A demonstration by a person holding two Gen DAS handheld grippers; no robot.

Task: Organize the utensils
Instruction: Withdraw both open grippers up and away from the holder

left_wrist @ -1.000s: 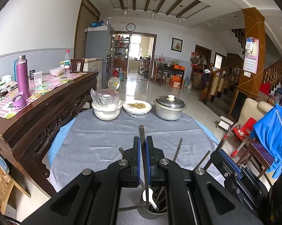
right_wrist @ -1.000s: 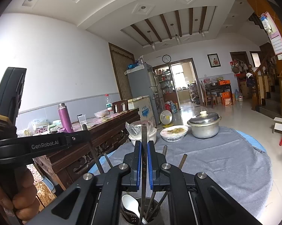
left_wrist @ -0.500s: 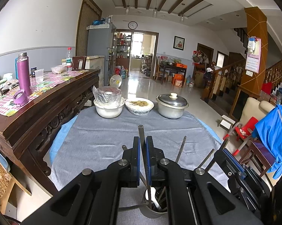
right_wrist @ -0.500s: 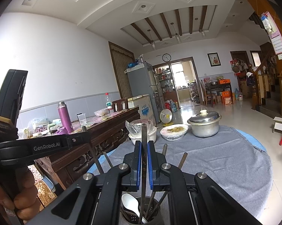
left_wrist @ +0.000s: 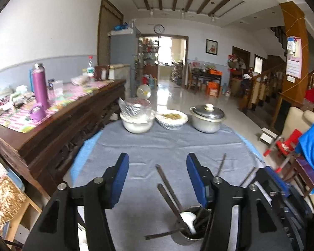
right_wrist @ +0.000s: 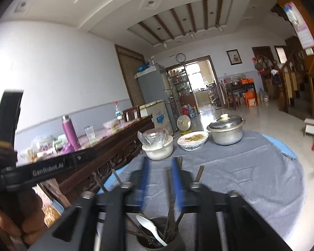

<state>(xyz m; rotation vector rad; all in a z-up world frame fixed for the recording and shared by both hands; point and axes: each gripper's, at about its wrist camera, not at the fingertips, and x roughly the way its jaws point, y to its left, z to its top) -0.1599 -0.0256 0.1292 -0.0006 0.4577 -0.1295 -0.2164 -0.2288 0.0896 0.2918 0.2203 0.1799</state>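
- The left hand-held gripper (left_wrist: 158, 174) is being opened above the utensil cup (left_wrist: 190, 226); nothing is pressed by its pads.
- The right hand-held gripper (right_wrist: 160, 177) is being opened; a chopstick (right_wrist: 169, 190) stands between its pads, against the right one.

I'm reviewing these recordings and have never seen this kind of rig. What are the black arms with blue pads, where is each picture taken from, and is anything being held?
There is no robot here: a person holds a two-finger gripper in each hand, and each carries a fisheye camera looking along its fingers. One picture is from the left gripper, the other from the right gripper. In the right view, the person's hand grips the left tool.

Below both grippers stands a utensil cup holding a white spoon and chopsticks. It sits on a table under a grey cloth. At the far side are a covered bowl, a dish of food and a lidded pot.

Both sets of jaws are opening. Nothing is gripped; the chopsticks stand loose between the pads.
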